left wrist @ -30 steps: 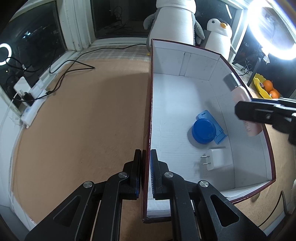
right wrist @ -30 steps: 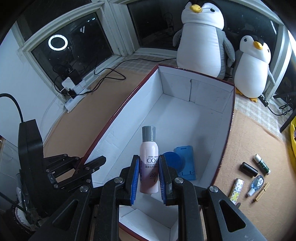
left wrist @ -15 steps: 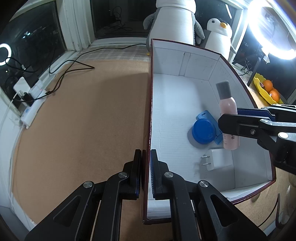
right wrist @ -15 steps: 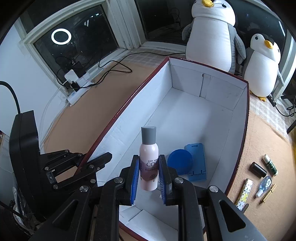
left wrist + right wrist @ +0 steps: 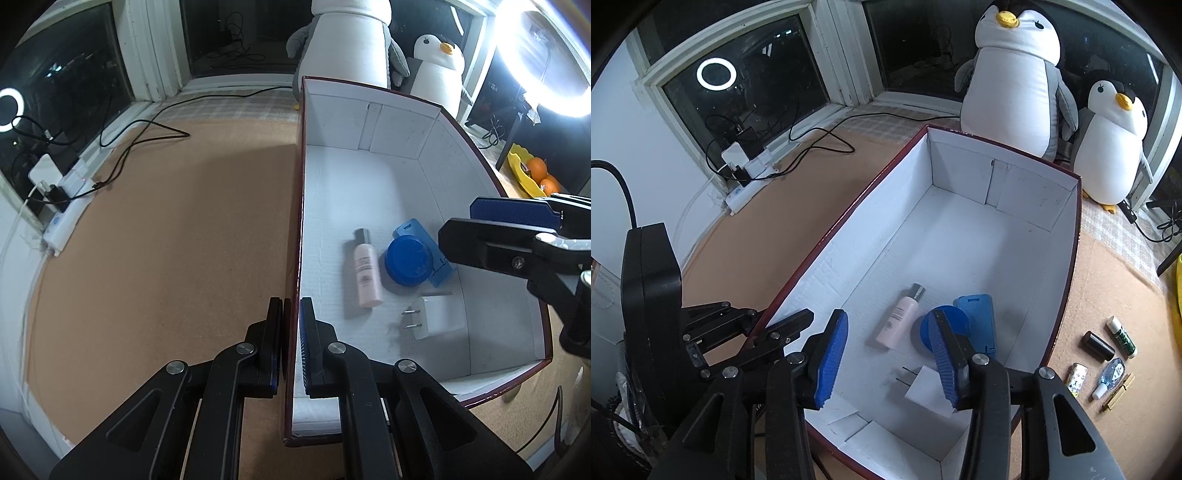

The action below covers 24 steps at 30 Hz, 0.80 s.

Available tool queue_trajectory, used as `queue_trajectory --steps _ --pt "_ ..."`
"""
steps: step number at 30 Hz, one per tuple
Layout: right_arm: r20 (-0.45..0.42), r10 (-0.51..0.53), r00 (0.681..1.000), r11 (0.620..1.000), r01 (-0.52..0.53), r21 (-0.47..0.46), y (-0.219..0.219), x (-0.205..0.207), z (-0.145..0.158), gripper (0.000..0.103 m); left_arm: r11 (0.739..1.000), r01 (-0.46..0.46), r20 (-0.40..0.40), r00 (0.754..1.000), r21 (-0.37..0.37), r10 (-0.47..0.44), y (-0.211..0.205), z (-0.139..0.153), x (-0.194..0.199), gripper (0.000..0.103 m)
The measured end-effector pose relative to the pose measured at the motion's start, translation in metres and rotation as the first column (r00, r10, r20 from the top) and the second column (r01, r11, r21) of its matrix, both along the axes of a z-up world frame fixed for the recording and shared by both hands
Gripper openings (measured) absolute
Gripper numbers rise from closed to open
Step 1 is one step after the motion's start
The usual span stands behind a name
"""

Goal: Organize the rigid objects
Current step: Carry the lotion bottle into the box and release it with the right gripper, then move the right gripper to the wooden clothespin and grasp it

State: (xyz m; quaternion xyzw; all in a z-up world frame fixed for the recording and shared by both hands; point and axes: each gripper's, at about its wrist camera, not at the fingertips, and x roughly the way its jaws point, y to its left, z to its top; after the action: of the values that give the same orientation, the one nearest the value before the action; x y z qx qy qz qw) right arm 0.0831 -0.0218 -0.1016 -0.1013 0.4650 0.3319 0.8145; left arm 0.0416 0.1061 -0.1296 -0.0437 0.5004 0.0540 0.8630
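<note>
My right tongs (image 5: pixel 888 356) hang over the near end of the box (image 5: pixel 1075 236) with their blue pads spread; the jaws have just been opening and nothing sits between them now. My left tongs (image 5: pixel 291 343) are clenched on the box's near-left wall, one finger outside and one inside, steadying it.

Just beyond the right tongs, the pink bottle (image 5: pixel 900 320) lies on its side on the box floor, grey cap pointing toward the far end. Beside it sits the blue round lid (image 5: pixel 955 317), resting partly on a flat blue holder (image 5: pixel 979 317), with the white plug adapter (image 5: pixel 434 319) nearer to me.

Outside the box to the right, on the cork surface (image 5: pixel 1115 288), the remaining small pieces wait: a black cylinder (image 5: pixel 1097 346), a green-and-white tube (image 5: pixel 1122 336), a patterned lighter (image 5: pixel 1075 376), a clear blue dispenser (image 5: pixel 1110 374) and a thin wooden clip (image 5: pixel 1119 390).

I judge these all light and stiff; the round, smooth ones may roll or slip, so I would pinch each across its middle, square to its length.
</note>
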Motion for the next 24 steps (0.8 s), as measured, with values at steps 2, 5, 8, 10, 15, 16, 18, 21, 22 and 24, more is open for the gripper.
queue_trajectory --steps 2,5,8,10,15,16,18,21,22,24 --pt "0.004 -0.002 1.000 1.000 0.002 0.002 -0.002 0.000 0.002 0.042 1.000 0.000 -0.001 1.000 0.003 0.000 0.000 0.000 0.000 0.007" --pt "0.018 -0.006 1.000 1.000 0.006 0.001 -0.005 0.000 0.005 0.042 1.000 0.000 -0.004 1.000 0.008 0.000 -0.001 0.001 0.000 0.007" --pt "0.028 -0.009 1.000 1.000 0.009 0.005 -0.008 -0.002 0.008 0.045 1.000 0.000 -0.006 1.000 0.011 0.000 -0.002 0.001 0.000 0.007" --pt "0.036 -0.011 0.999 1.000 0.011 0.006 -0.010 -0.002 0.010 0.047 1.000 -0.001 -0.007 1.000 0.013 0.001 -0.002 0.001 0.000 0.007" --pt "0.052 -0.022 0.998 1.000 0.021 0.010 -0.017 -0.002 0.015 0.048 1.000 0.001 -0.013 1.000 0.023 -0.001 -0.004 0.001 0.000 0.007" --pt "0.054 -0.024 0.998 1.000 0.024 0.012 -0.020 -0.002 0.016 0.048 1.000 0.001 -0.014 1.000 0.024 0.000 -0.004 0.001 0.000 0.007" --pt "0.058 -0.031 0.998 0.999 0.031 0.016 -0.024 -0.001 0.018 0.048 1.000 0.001 -0.014 1.000 0.027 -0.001 -0.005 0.001 0.000 0.007" --pt "0.063 -0.041 0.997 0.999 0.039 0.022 -0.030 0.000 0.020 0.048 0.999 0.000 -0.016 1.000 0.033 0.000 -0.005 0.001 0.000 0.007" --pt "0.065 -0.043 0.997 0.999 0.042 0.024 -0.033 0.000 0.021 0.048 0.999 -0.001 -0.017 1.000 0.035 0.001 -0.005 0.002 0.000 0.007" --pt "0.073 -0.051 0.996 0.998 0.049 0.027 -0.037 0.000 0.024 0.048 0.999 -0.002 -0.018 1.000 0.039 0.003 -0.005 0.002 0.000 0.007"
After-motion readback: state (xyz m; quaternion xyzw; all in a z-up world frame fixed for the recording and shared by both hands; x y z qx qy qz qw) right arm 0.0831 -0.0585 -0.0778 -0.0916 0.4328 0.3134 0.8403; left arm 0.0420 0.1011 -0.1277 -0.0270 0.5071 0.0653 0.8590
